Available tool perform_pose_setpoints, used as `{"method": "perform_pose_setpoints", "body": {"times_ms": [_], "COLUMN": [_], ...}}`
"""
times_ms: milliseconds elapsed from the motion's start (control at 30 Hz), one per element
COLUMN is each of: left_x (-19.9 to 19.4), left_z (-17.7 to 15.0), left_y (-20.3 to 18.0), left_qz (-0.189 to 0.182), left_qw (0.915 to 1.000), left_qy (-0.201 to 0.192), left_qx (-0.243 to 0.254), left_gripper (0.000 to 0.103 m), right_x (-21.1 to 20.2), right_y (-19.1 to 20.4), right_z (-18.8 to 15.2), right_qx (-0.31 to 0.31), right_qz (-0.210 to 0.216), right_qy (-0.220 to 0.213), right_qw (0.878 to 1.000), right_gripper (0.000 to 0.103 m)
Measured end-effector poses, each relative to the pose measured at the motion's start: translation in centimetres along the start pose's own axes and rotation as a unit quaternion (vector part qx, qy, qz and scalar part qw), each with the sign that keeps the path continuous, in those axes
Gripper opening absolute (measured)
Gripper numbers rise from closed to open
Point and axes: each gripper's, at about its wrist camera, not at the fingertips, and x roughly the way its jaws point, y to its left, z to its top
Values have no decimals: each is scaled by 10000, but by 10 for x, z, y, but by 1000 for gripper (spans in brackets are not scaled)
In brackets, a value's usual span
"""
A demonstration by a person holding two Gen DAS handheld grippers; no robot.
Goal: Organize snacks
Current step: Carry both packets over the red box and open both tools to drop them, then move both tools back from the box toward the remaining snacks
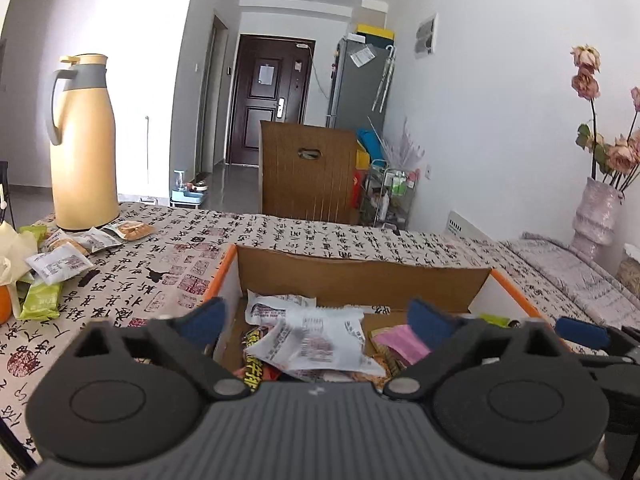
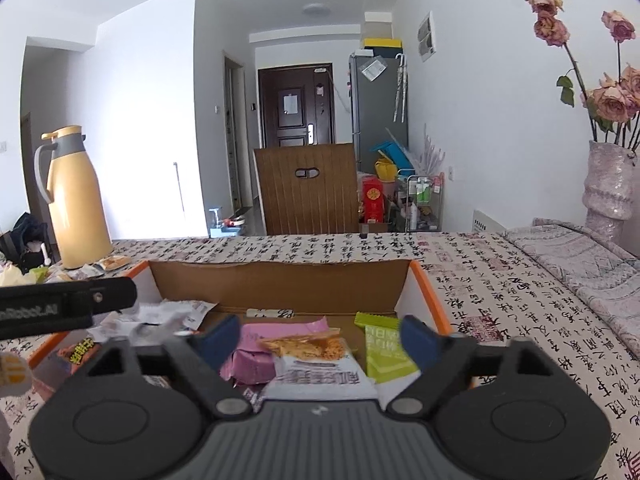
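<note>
Left wrist view first: the left gripper (image 1: 316, 316) is spread wide with nothing between its blue pads, hovering over the near edge of the open cardboard box with orange rims (image 1: 360, 270). Right under it sits a crinkly white plastic snack packet with red print (image 1: 316, 344), lying flat-ish on the heap, long axis running roughly left to right across the claw. On the right wrist cam, the right gripper (image 2: 320, 338) is just as released and empty, parked over the right half of the same box, above a pink wrapped bar (image 2: 256, 364), a clear-topped packet showing orange crumbly stuff (image 2: 316, 360) and a lime green packet (image 2: 384, 354). So a fair bit is already boxed. What's left, I'd guess, is the loose pile of small white and green snack packets (image 1: 56, 264) near the left edge of the table covered in a calligraphy-print cloth (image 1: 320, 232), in front of the tall yellow thermos jug with a grey handle (image 1: 82, 144). That pile lies well off to the left of both claws, so the left one is clearly nearer and would be my pick. The packets look thin, flat and slippery, overlapping at odd angles, so grabbing just one by an edge could be fiddly.
</note>
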Motion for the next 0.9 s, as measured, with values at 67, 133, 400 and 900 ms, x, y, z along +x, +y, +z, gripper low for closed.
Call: {"method": "perform_pose_setpoints", "body": {"times_ms": [67,133,400,900], "left_x": [0,1,0,-35], "left_z": [1,1,3,12], "left_y": [1,2,0,-21], "left_qz": [9,24,25,-111], "left_qw": [10000,10000,9998,9997], "left_qy": [0,24,103,237], "left_qx": [-45,-77,-139,3], "left_gripper": [103,103,103,103], "right_x": [1,2,0,-50], "right_y": [0,-1,-4,-15], "right_z": [-1,-1,0,8], "right_qx": [39,68,161,-106], "right_qz": [12,-8,-6,-159], "right_qy": [8,15,-2,-103], "right_qw": [10000,10000,9999,9998], "right_gripper": [103,103,103,103]}}
